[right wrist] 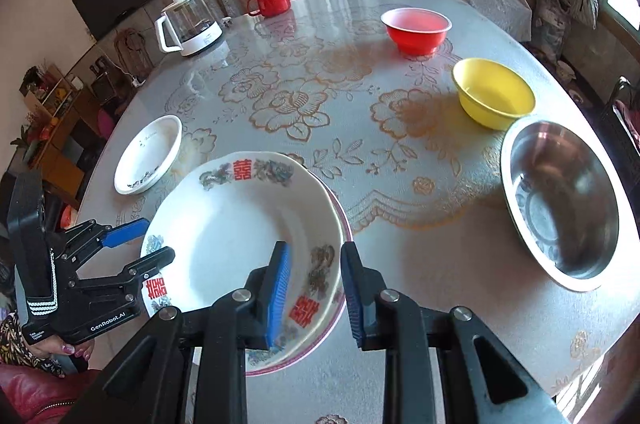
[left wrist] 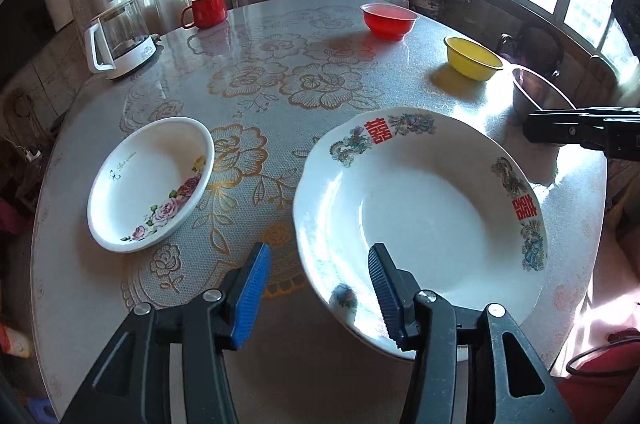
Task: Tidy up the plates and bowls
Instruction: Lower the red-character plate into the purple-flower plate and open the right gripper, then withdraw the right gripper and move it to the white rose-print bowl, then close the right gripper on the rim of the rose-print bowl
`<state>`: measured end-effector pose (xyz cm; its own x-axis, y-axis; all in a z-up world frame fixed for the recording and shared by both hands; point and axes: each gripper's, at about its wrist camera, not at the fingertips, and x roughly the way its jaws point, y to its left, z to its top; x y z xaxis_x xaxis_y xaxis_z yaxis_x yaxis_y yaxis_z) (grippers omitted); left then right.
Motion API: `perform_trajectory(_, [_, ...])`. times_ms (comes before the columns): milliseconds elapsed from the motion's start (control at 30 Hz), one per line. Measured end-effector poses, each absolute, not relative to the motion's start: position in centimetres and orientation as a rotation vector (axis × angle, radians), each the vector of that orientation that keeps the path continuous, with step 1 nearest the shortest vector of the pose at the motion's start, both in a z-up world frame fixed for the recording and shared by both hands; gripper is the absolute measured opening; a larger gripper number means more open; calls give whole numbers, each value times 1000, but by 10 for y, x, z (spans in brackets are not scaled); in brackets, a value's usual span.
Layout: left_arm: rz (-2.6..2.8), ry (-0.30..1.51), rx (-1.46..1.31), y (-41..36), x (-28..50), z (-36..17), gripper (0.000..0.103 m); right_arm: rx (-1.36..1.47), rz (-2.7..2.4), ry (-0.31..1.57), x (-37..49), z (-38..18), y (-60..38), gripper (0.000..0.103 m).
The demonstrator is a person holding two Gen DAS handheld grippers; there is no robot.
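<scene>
Big plate sitting stacked on pink-rimmed plate at desk near edge; left gripper straddling its rim, fingers half open, gripping nothing; right gripper likewise, narrower gap, pads clear; small plate waiting alongside for stacking

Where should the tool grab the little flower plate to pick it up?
Best guess: pinch the small flower plate by its raised rim on the near edge, by the pink roses, coming from the left tool's side. It lies flat and apart from other dishes, so only the rim gives a hold.
</scene>
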<state>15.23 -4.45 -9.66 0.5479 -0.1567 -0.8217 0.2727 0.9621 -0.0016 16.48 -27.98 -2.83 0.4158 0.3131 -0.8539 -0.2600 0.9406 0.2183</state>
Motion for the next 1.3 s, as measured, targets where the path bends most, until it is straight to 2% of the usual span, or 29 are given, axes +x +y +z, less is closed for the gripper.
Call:
perform_trajectory(333, [-5, 964, -25, 48, 166, -87, 67, -57, 491, 1082, 192, -22, -211, 29])
perform_trajectory(433, [80, 976, -85, 78, 175, -88, 75, -54, 525, 1083, 203, -22, -193, 30])
perform_trajectory(467, [104, 976, -105, 87, 178, -88, 81, -49, 535, 1086, 207, -22, -187, 32])
perform_trajectory(533, [143, 973, -141, 104, 183, -87, 84, -38, 559, 1094, 217, -22, -173, 36])
perform_trajectory(833, [233, 981, -195, 147, 219, -94, 88, -67, 598, 1143, 259, -34, -105, 37])
perform_trajectory(1300, [204, 1067, -218, 155, 254, -126, 88, -4, 568, 1347, 309, -95, -42, 37])
